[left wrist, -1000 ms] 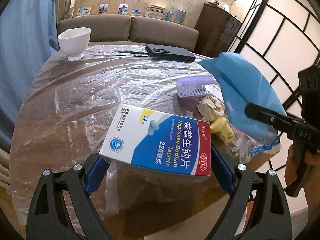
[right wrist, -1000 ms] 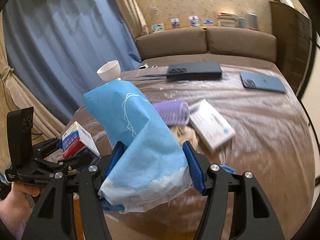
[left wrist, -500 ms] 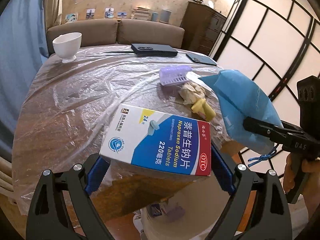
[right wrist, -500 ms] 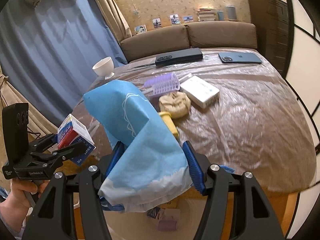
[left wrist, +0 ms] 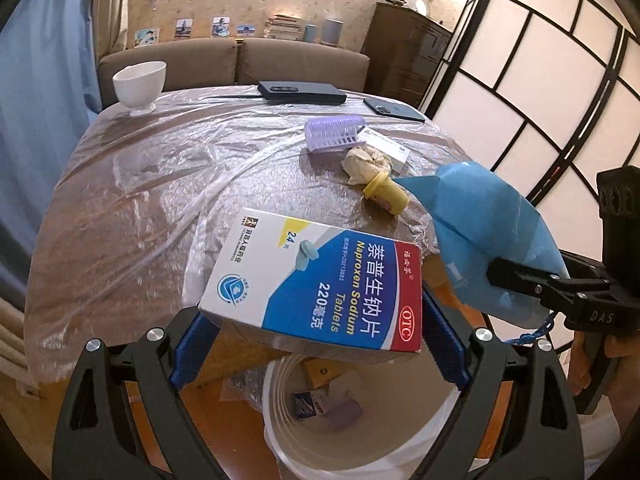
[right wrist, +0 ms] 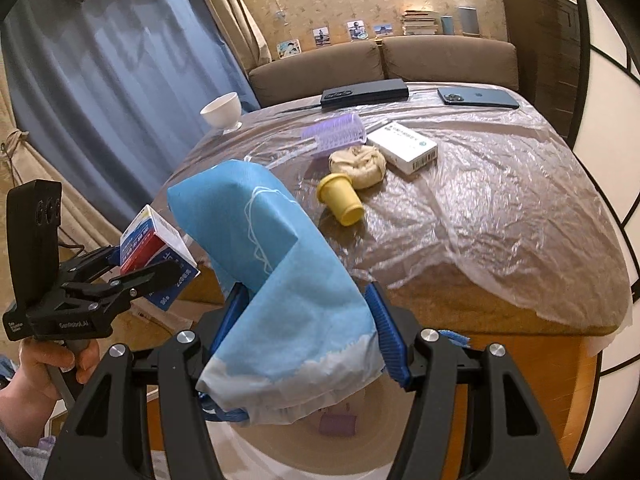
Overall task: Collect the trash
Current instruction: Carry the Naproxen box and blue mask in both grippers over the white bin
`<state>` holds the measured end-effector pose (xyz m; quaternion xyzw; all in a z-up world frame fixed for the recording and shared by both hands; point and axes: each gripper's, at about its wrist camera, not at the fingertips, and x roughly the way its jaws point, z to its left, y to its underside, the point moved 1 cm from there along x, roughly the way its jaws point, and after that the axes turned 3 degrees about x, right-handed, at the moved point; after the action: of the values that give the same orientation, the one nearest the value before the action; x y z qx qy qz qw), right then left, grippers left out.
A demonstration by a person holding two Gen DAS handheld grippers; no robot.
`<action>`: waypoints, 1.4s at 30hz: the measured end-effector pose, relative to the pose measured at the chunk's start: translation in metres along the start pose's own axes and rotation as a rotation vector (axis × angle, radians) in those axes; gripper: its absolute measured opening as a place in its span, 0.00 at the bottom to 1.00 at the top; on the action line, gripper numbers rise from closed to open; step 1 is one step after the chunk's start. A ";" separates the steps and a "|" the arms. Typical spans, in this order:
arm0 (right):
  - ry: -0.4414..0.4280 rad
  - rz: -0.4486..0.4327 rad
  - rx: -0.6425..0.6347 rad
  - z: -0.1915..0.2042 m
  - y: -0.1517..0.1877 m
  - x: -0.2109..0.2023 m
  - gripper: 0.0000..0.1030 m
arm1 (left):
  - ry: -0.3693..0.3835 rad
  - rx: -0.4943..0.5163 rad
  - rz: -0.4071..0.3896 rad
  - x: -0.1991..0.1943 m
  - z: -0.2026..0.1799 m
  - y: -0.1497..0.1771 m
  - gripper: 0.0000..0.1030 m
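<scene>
my left tool (left wrist: 316, 320) clamps the medicine box (left wrist: 320, 284) level above the white bin (left wrist: 360, 440); my right tool (right wrist: 304, 332) grips the blue mask (right wrist: 276, 280) beside it, off the surface (right wrist: 480, 200) edge.

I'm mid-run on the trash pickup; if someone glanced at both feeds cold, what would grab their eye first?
The Naproxen Sodium box, clamped in the left gripper, fills the foreground above the white bin. Beside it, the right gripper holds a crumpled blue mask, also over the bin. On the plastic-covered table lie a yellow cup, beige wad and purple roller.
</scene>
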<state>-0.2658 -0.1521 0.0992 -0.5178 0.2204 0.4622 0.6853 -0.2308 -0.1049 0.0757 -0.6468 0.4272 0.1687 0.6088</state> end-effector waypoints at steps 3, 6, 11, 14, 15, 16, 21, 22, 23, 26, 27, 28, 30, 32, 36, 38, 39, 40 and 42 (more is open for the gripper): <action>-0.009 0.012 -0.005 -0.005 0.010 -0.006 0.58 | -0.009 -0.022 0.002 -0.005 -0.006 0.007 0.89; -0.018 0.027 0.004 -0.011 0.021 -0.012 0.58 | -0.027 -0.022 0.005 -0.009 -0.013 0.012 0.89; -0.031 0.059 0.007 -0.019 0.040 -0.017 0.58 | -0.046 -0.034 0.020 -0.012 -0.024 0.026 0.89; -0.031 0.078 0.004 -0.020 0.051 -0.018 0.58 | -0.053 -0.031 0.028 -0.013 -0.030 0.034 0.89; -0.024 0.083 -0.001 -0.020 0.055 -0.018 0.58 | -0.055 -0.029 0.032 -0.013 -0.033 0.036 0.89; -0.017 0.087 -0.006 -0.020 0.058 -0.018 0.58 | -0.058 -0.026 0.036 -0.013 -0.035 0.039 0.89; -0.008 0.113 -0.003 -0.024 0.073 -0.014 0.58 | -0.074 -0.017 0.055 -0.012 -0.045 0.051 0.89; -0.007 0.118 -0.002 -0.025 0.075 -0.013 0.58 | -0.078 -0.015 0.060 -0.012 -0.047 0.053 0.89; -0.006 0.123 -0.001 -0.026 0.077 -0.012 0.58 | -0.082 -0.013 0.063 -0.011 -0.048 0.055 0.89; 0.002 0.136 0.002 -0.029 0.083 -0.011 0.58 | -0.087 -0.016 0.077 -0.009 -0.050 0.062 0.89; 0.003 0.139 0.005 -0.030 0.086 -0.010 0.58 | -0.089 -0.019 0.083 -0.008 -0.050 0.064 0.89; 0.003 0.141 0.006 -0.031 0.087 -0.010 0.58 | -0.091 -0.020 0.086 -0.007 -0.051 0.066 0.89; 0.009 0.147 0.009 -0.033 0.090 -0.010 0.58 | -0.094 -0.022 0.095 -0.004 -0.052 0.069 0.89; 0.012 0.152 0.012 -0.035 0.091 -0.009 0.58 | -0.097 -0.025 0.104 -0.002 -0.053 0.073 0.89; 0.016 0.161 0.016 -0.038 0.093 -0.005 0.58 | -0.102 -0.028 0.121 0.005 -0.054 0.079 0.89; 0.014 0.164 0.021 -0.039 0.093 -0.004 0.58 | -0.102 -0.030 0.132 0.008 -0.054 0.082 0.89; 0.014 0.165 0.024 -0.040 0.094 -0.003 0.58 | -0.103 -0.031 0.135 0.009 -0.054 0.083 0.89; 0.015 0.166 0.026 -0.040 0.094 -0.002 0.58 | -0.104 -0.032 0.137 0.010 -0.054 0.084 0.89; 0.014 0.170 0.028 -0.041 0.093 0.000 0.58 | -0.109 -0.033 0.142 0.012 -0.053 0.086 0.89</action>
<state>-0.3390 -0.1856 0.0368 -0.4907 0.2751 0.5119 0.6492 -0.3051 -0.1490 0.0223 -0.6147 0.4354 0.2533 0.6070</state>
